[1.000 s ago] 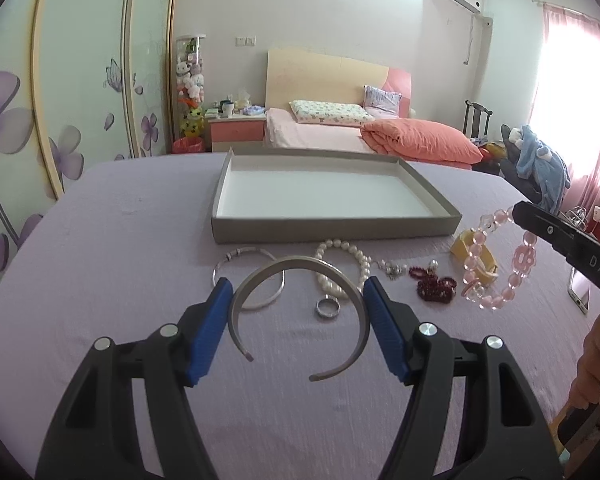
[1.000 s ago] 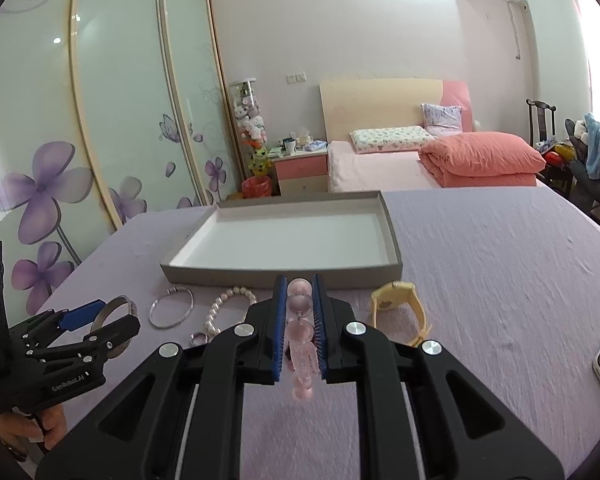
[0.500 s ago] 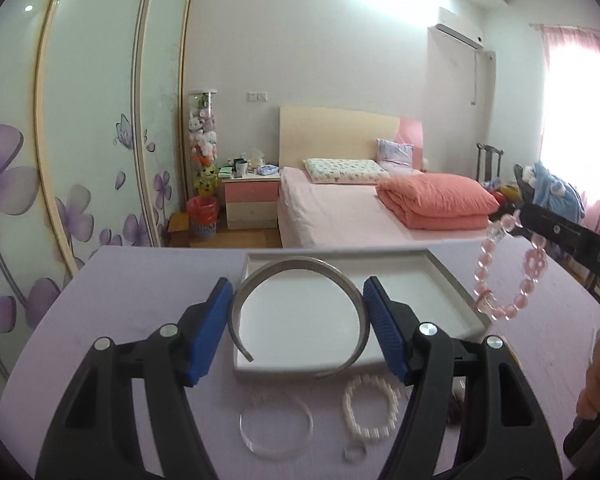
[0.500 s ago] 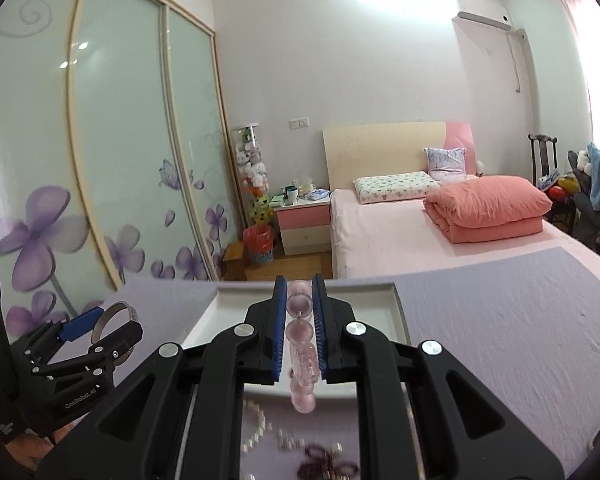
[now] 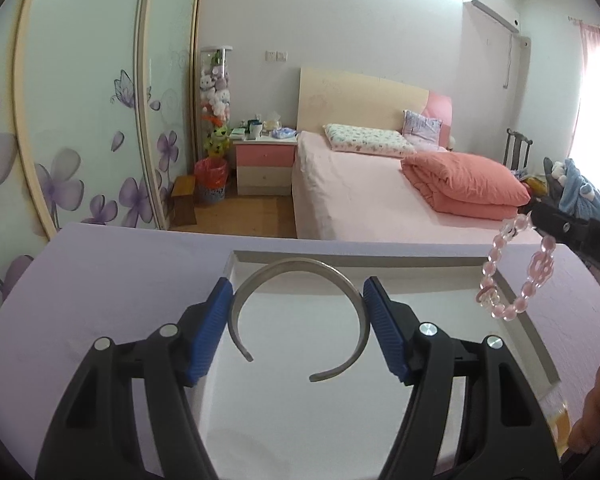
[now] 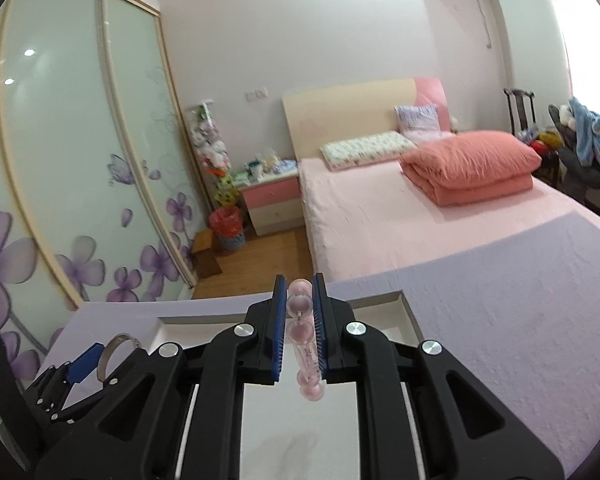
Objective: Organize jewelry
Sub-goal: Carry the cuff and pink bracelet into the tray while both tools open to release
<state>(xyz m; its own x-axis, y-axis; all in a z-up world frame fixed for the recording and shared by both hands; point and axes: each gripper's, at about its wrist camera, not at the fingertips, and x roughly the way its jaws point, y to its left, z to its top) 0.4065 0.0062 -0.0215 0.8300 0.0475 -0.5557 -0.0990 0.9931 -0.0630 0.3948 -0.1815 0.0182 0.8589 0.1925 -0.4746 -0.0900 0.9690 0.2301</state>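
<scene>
Above the white-floored tray [image 5: 512, 300], left gripper [image 5: 298, 312] clamps a silver cuff [image 5: 352, 292], right gripper [image 6: 299, 312] pinches a pink bead bracelet [image 6: 300, 304].

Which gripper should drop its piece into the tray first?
Left, probably. The left gripper holds the silver bangle squarely over the tray floor. The right gripper dangles the pink bracelet near the tray's right wall.
</scene>
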